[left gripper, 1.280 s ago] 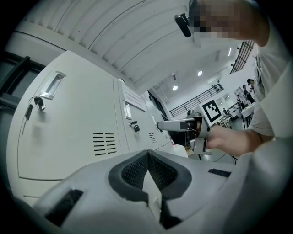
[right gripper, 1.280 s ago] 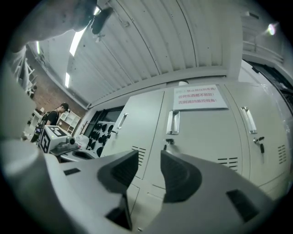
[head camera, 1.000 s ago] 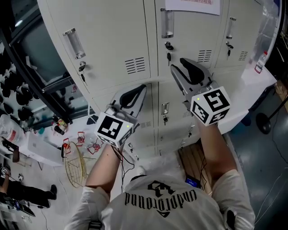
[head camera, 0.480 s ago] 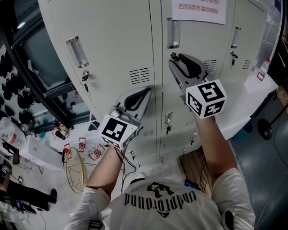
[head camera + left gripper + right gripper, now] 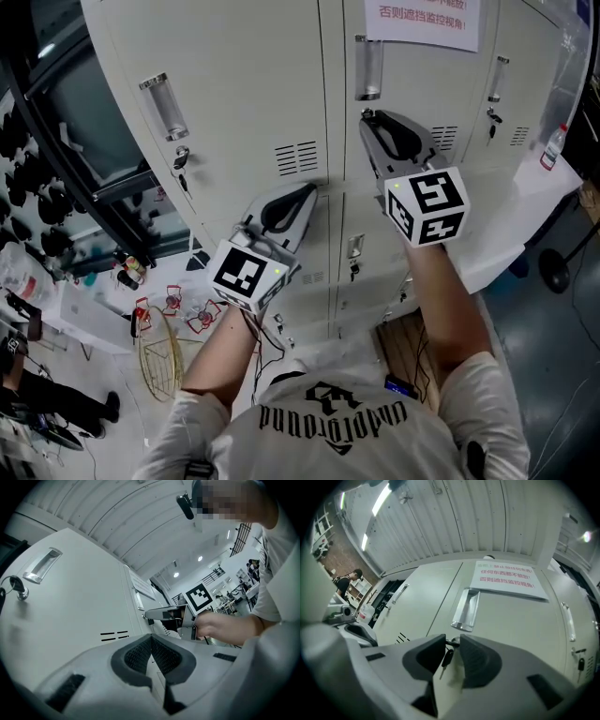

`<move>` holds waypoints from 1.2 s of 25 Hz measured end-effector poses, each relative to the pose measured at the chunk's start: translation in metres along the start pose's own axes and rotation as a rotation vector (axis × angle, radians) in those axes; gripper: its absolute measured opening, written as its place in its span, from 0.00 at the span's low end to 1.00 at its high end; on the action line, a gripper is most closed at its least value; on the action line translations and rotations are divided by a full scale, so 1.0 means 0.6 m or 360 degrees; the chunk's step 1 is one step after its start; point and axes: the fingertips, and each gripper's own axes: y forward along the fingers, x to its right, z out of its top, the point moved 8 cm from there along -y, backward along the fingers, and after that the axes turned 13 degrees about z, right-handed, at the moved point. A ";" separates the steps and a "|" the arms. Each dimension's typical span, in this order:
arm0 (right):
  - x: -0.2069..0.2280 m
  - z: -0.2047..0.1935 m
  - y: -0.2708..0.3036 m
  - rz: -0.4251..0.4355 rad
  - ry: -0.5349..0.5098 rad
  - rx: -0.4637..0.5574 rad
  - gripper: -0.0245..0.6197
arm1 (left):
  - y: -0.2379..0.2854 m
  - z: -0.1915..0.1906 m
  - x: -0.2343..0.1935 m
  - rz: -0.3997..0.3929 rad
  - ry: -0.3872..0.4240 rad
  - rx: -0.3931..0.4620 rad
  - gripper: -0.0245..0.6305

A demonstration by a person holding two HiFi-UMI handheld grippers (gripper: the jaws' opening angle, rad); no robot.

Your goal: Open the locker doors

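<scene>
The bank of grey lockers [image 5: 234, 75] fills the upper half of the head view, and all the doors that show are closed. The task's door at this moment is the upper middle door [image 5: 450, 94], the one with a paper notice [image 5: 422, 23] at the top edge of the frame.

The right tongs [image 5: 366, 116] reach to this door in the upper centre. Their jaws have just been closing, and in the right gripper view they pinch the key [image 5: 453, 641] that sits in the lock, just under the recessed handle [image 5: 465, 609]. A second small key hangs down in the gap between the jaws. The left tongs [image 5: 305, 192] wait lower, at the centre of the frame near the seam between two doors – they are pressed together and hold nothing.

The step in hand looks to be the unlocking of the middle door. I judge that the next move calls for a turn of the wrist with a firm pinch, because the key head is small and can slip, and then a pull so that the door swings out.

For room: the door needs free space toward the person, and the left tongs are close to its lower left corner. At the right edge a white counter [image 5: 525, 206] comes near the lockers.
</scene>
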 end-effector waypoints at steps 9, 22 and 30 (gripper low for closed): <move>-0.015 0.017 -0.051 0.0011 -0.0026 0.0018 0.18 | -0.004 0.010 0.023 -0.0026 -0.0019 0.0015 0.05; -0.012 0.050 -0.190 0.0084 0.0072 0.0054 0.19 | 0.013 0.020 0.098 -0.0112 -0.0072 0.0035 0.05; 0.017 0.061 -0.292 0.0076 0.0133 0.0048 0.20 | 0.052 0.026 0.161 -0.0207 -0.0115 0.0072 0.05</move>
